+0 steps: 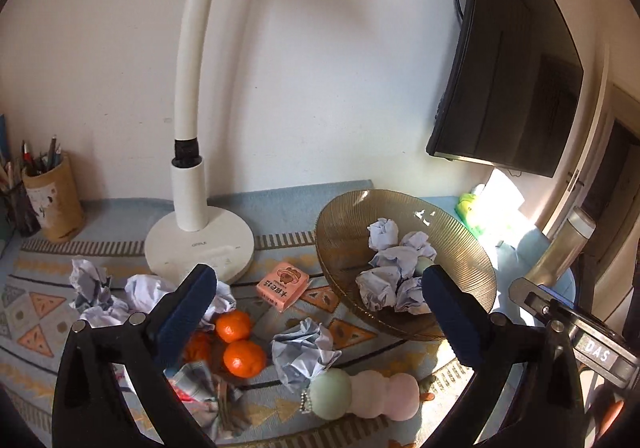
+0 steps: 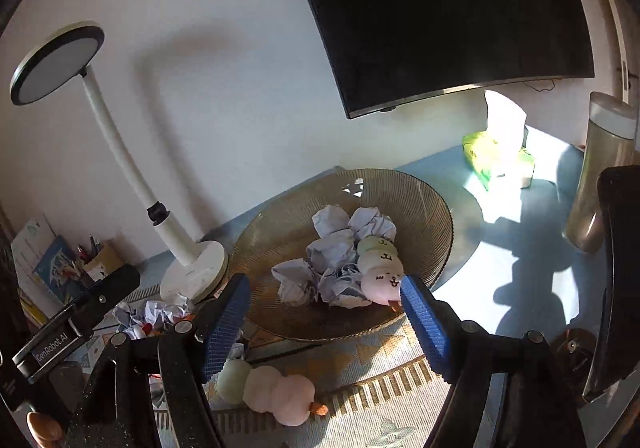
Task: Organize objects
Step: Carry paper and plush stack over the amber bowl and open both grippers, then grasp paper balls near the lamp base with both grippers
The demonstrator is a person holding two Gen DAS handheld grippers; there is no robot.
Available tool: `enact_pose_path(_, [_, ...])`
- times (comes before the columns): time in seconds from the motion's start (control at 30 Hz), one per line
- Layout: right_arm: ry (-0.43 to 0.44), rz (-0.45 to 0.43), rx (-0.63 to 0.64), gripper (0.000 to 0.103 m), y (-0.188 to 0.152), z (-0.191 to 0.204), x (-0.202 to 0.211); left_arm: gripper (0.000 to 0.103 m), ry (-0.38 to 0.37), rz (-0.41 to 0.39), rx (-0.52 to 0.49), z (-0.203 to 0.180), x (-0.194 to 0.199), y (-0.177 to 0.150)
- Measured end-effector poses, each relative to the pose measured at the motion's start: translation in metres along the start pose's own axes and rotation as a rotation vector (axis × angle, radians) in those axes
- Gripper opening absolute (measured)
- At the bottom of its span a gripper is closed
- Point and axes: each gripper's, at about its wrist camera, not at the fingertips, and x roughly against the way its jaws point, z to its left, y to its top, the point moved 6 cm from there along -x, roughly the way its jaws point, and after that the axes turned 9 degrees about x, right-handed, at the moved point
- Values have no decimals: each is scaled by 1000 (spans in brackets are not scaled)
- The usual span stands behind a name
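Both my grippers, left [image 1: 320,312] and right [image 2: 324,320], hang spread and empty. The dango plush [image 1: 362,394] lies near the mat's [image 1: 36,304] front edge, before the ribbed glass bowl [image 2: 432,208]. I judge it soft, light, squashy; I'd pinch a middle ball

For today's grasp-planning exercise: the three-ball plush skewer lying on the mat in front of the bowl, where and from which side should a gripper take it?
Grip the plush skewer across its middle ball, from above, fingers straddling its long axis. It lies flat, and the necks between balls should help stop sliding. The open right gripper is nearest.
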Motion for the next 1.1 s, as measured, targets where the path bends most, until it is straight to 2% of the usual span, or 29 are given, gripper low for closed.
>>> enact_pose_path(0.1, [81, -18, 88, 77, -4, 43, 16, 102, 34, -61, 35, 30, 44, 1])
enact_pose_path(0.17, [132, -25, 142, 78, -14, 73, 21, 103, 97, -91, 35, 55, 66, -5])
enact_pose_path(0.2, [151, -23, 164, 80, -23, 86, 20, 103, 154, -94, 16, 69, 72, -12])
enact_pose_path(0.27, [174, -1, 197, 82, -45, 107, 14, 102, 315, -78, -22, 105, 74, -33])
enact_pose_path(0.33, [186, 29, 229, 82, -69, 123, 1, 102, 393, -29, 5, 143, 73, -58])
enact_pose_path(0.43, [210, 24, 299, 82, -97, 143, -11, 102, 355, 36, 135, 186, 70, -86])
enact_pose_path(0.57, [201, 69, 354, 82, -111, 157, -28, 102, 337, 31, 231, 211, 65, -101])
enact_pose_path(0.67, [208, 84, 343, 85, -118, 156, -36, 102, 314, 38, 241, 211, 63, -104])
enact_pose_path(0.77, [166, 152, 324, 86, -128, 152, -53, 102, 314, 58, 249, 212, 61, -107])
enact_pose_path(1.1, [168, 156, 389, 87, -133, 164, -53, 102, 296, 89, 266, 213, 57, -108])
